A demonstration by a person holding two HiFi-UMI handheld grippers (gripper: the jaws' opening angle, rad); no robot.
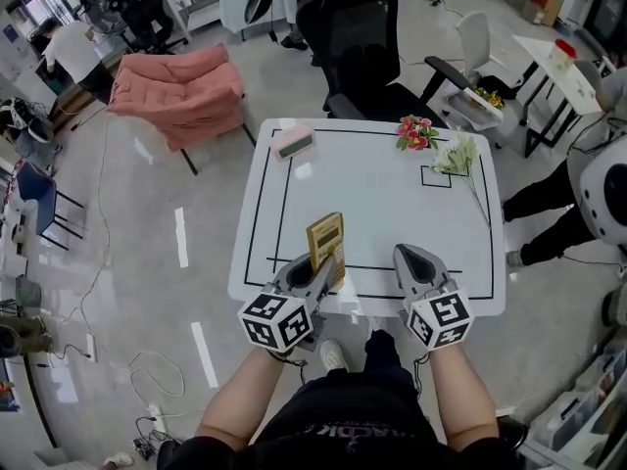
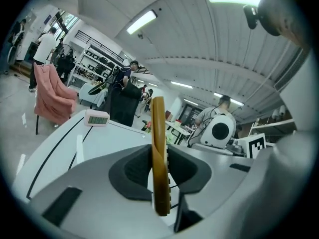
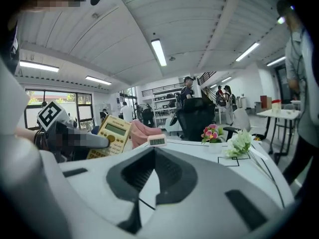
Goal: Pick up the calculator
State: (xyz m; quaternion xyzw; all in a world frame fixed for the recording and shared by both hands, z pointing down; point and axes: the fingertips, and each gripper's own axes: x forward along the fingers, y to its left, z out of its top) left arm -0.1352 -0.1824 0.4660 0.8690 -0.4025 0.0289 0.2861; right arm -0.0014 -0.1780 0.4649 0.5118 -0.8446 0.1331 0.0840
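Observation:
A yellow calculator (image 1: 325, 241) is lifted above the near edge of the white table (image 1: 392, 204), with my left gripper (image 1: 328, 262) shut on its lower end. In the left gripper view the calculator (image 2: 159, 153) stands edge-on and upright between the jaws of the left gripper (image 2: 159, 171), both pads pressed against it. My right gripper (image 1: 409, 260) hangs beside it to the right, shut and holding nothing. From the right gripper view the calculator (image 3: 110, 136) shows its face at the left, and the right gripper (image 3: 152, 176) has its jaws closed together.
A pink clock (image 1: 294, 144) sits at the table's far left. Pink flowers (image 1: 416, 133) and white flowers (image 1: 458, 155) lie at the far right. A black office chair (image 1: 358, 37) stands behind the table, a pink chair (image 1: 181, 91) at the left, a person (image 1: 578, 194) at the right.

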